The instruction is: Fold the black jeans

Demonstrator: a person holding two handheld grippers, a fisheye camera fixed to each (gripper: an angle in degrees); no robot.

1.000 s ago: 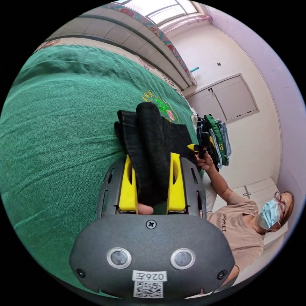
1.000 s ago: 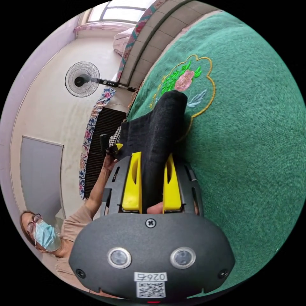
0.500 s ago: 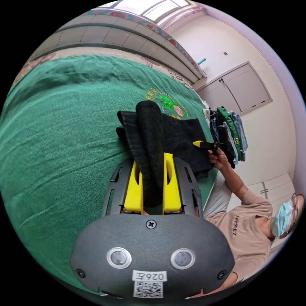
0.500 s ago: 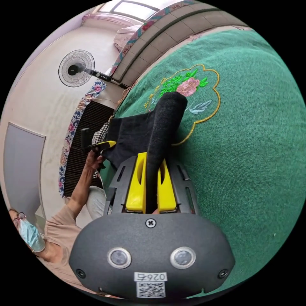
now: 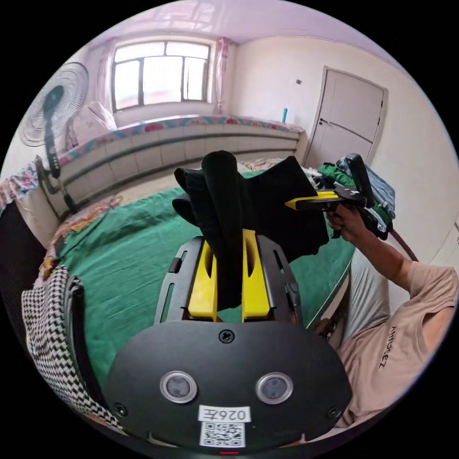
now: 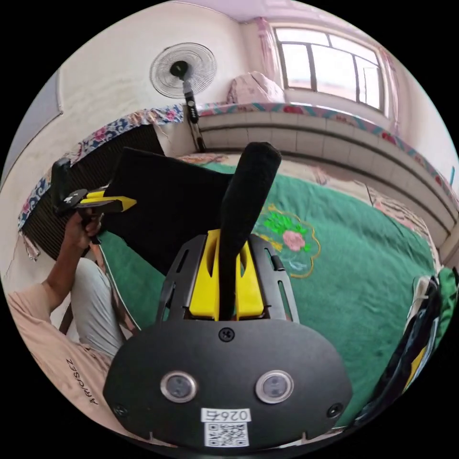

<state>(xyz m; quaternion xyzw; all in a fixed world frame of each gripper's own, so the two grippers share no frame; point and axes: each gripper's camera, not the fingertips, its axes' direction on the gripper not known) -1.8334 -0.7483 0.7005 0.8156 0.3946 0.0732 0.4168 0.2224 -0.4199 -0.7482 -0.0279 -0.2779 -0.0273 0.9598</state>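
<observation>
Green bedspread (image 5: 129, 248) is lying below as, in the left gripper view, I am pinching the black jeans (image 5: 267, 201) in my left gripper (image 5: 228, 282), their folded length stretching across to my right gripper (image 5: 306, 203), while in the right gripper view that gripper (image 6: 227, 282) is clamping the other end.

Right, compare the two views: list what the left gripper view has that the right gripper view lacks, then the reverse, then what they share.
Particular to the left gripper view: the white door, and the right gripper seen from outside, gripping an edge of the black jeans.

Particular to the right gripper view: the embroidered flower on the green bedspread, and the left gripper seen from outside.

Shared: each view's own jaws are shut on a fold of the jeans, held above the bedspread. Both also take in the fan and the window.
</observation>
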